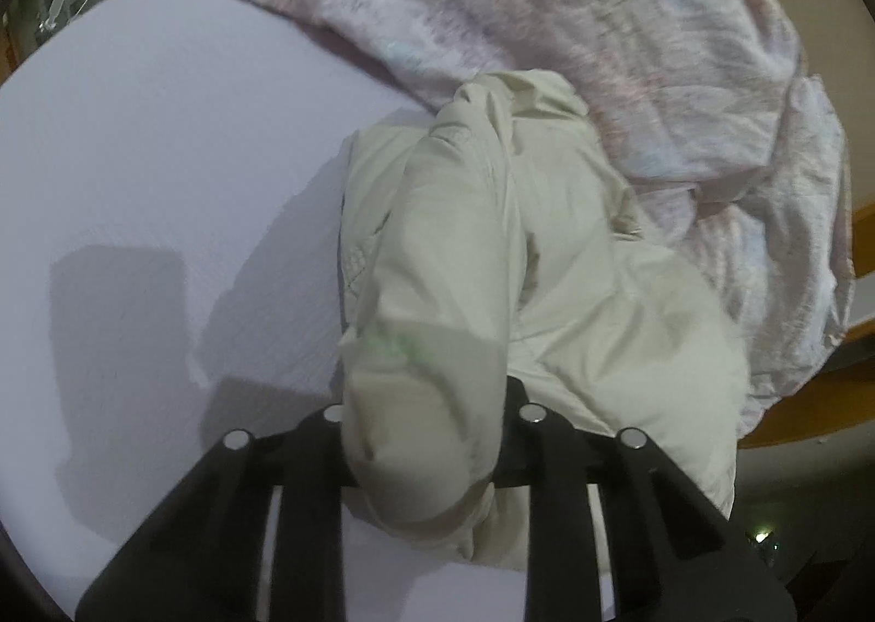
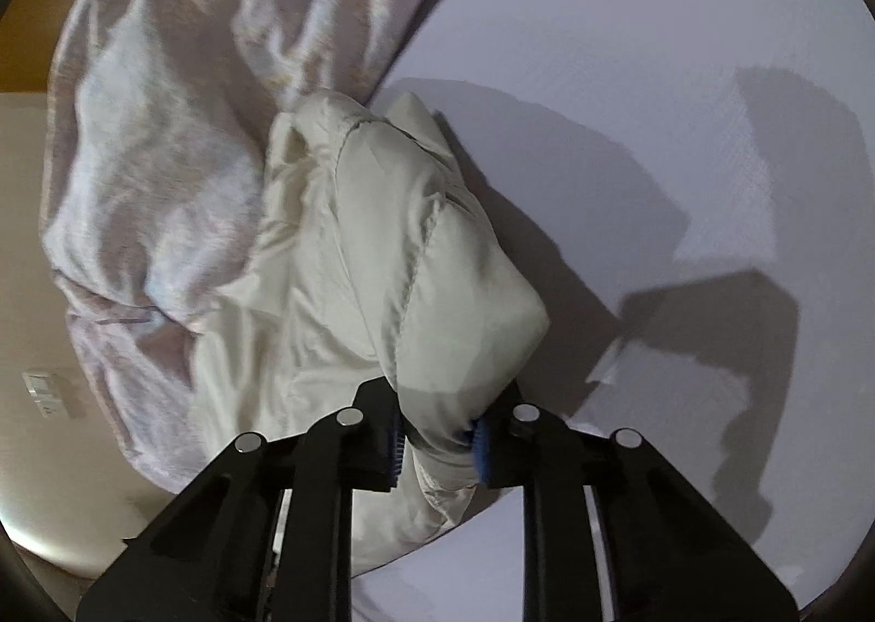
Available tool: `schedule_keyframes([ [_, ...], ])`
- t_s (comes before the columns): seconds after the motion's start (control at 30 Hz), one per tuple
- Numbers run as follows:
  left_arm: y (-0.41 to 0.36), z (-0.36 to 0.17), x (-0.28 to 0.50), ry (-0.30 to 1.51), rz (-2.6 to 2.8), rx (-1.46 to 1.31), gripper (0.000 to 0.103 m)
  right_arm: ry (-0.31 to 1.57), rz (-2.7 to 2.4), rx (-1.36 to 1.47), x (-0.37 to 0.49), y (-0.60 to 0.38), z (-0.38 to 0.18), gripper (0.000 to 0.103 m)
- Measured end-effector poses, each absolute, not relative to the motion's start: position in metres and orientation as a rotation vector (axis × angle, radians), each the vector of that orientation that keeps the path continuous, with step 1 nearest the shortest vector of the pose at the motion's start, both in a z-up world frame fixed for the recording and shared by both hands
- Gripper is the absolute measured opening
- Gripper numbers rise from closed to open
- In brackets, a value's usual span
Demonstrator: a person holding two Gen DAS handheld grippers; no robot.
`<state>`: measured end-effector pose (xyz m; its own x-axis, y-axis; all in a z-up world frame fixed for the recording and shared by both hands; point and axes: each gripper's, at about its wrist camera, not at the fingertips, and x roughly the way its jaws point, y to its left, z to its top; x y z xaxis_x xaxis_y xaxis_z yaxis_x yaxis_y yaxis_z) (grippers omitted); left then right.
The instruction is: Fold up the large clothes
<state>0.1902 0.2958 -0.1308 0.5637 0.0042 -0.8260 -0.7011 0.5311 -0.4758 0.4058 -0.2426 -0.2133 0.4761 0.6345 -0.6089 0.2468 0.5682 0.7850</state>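
A cream padded jacket (image 1: pixel 492 250) lies bunched on a pale lilac bed sheet (image 1: pixel 164 157). My left gripper (image 1: pixel 426 436) is shut on a thick fold of the jacket, which bulges between its black fingers (image 1: pixel 322 458). In the right wrist view the same jacket (image 2: pixel 372 261) hangs from my right gripper (image 2: pixel 437 436), which is shut on another puffy fold between blue-padded fingers (image 2: pixel 396 449). The jacket is lifted and crumpled between both grippers.
A rumpled pinkish-white quilt (image 1: pixel 629 36) lies heaped behind and beside the jacket, also in the right wrist view (image 2: pixel 180 129). The bed sheet (image 2: pixel 656 75) stretches away flat. A wooden bed frame (image 1: pixel 820 403) and beige floor (image 2: pixel 33 294) edge the bed.
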Motion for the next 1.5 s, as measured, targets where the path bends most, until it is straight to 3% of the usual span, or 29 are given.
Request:
schedule_keyframes([
  [0.23, 0.298, -0.095, 0.146, 0.843, 0.459, -0.912, 0.022, 1.106, 0.371, 1.004, 0.358, -0.251, -0.211, 0.018],
  [0.57, 0.294, -0.105, 0.024, 0.855, 0.535, -0.974, 0.023, 1.230, 0.415, 0.880, 0.287, -0.238, -0.239, 0.019],
  [0.63, 0.295, -0.114, 0.013, 0.863, 0.552, -0.991, 0.025, 1.242, 0.396, 0.787, 0.283, -0.232, -0.240, 0.023],
  [0.73, 0.294, -0.122, 0.013, 0.874, 0.570, -0.994, 0.031, 1.248, 0.355, 0.685, 0.282, -0.230, -0.233, 0.039],
  [0.8, 0.292, -0.121, 0.015, 0.884, 0.592, -0.971, 0.042, 1.213, 0.298, 0.596, 0.276, -0.238, -0.223, 0.052],
  [0.87, 0.292, -0.123, 0.014, 0.894, 0.600, -0.965, 0.053, 1.147, 0.225, 0.505, 0.270, -0.243, -0.207, 0.058],
  [0.93, 0.292, -0.126, 0.012, 0.899, 0.605, -0.978, 0.061, 1.079, 0.172, 0.447, 0.265, -0.245, -0.193, 0.058],
  [1.13, 0.293, -0.137, 0.006, 0.893, 0.601, -1.034, 0.067, 0.917, 0.300, 0.279, 0.255, -0.189, -0.154, 0.057],
  [1.3, 0.291, -0.139, 0.009, 0.877, 0.603, -1.040, 0.071, 0.875, 0.571, 0.123, 0.237, -0.092, -0.149, 0.036],
  [1.5, 0.292, -0.145, 0.012, 0.842, 0.614, -1.083, 0.071, 0.804, 0.678, -0.015, 0.215, -0.024, -0.160, 0.031],
])
